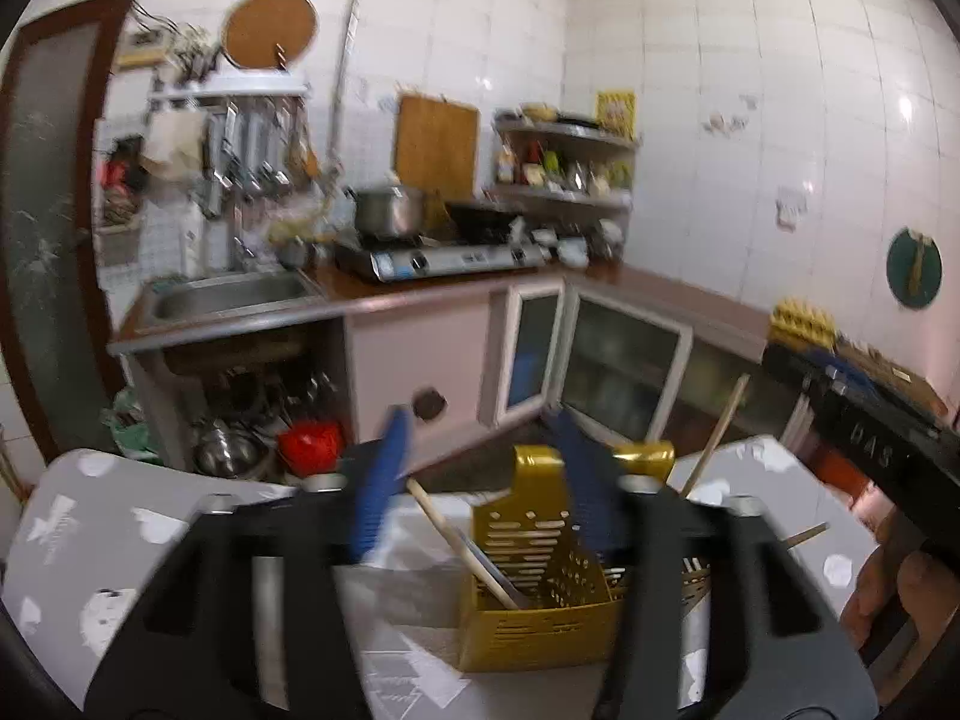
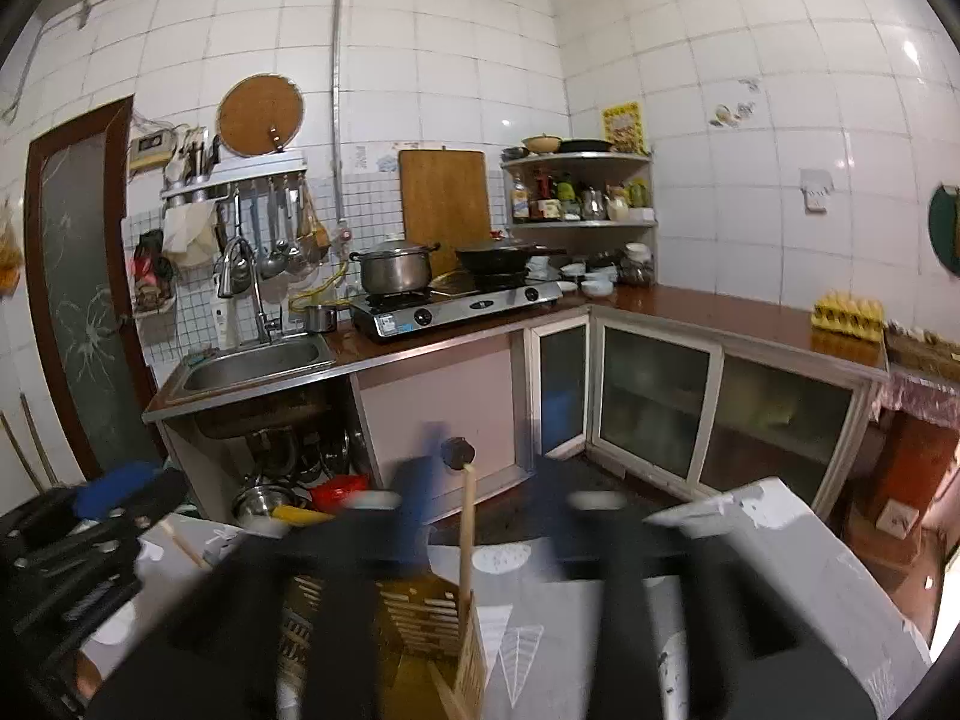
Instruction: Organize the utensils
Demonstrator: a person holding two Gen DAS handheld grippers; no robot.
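Note:
A gold slotted utensil holder (image 1: 540, 576) stands on the table with the grey patterned cloth (image 1: 90, 540). A wooden stick (image 1: 462, 546) leans inside it, and another (image 1: 717, 432) pokes up at its right. My left gripper (image 1: 480, 480) is open, its blue fingers (image 1: 384, 480) on either side of the holder's top and touching nothing. In the right wrist view the holder (image 2: 432, 612) is just below my right gripper (image 2: 489, 504), which is open and blurred. An upright wooden stick (image 2: 467, 528) stands in the holder between the fingers, not pressed. A hand (image 1: 900, 600) holds the right gripper.
Beyond the table are a steel sink (image 2: 258, 360), a gas stove (image 2: 456, 306) with a pot and a wok, and glass-door cabinets (image 2: 654, 402). Pots and a red bowl (image 2: 339, 489) sit under the sink. The left gripper's body (image 2: 90, 540) is at the left edge.

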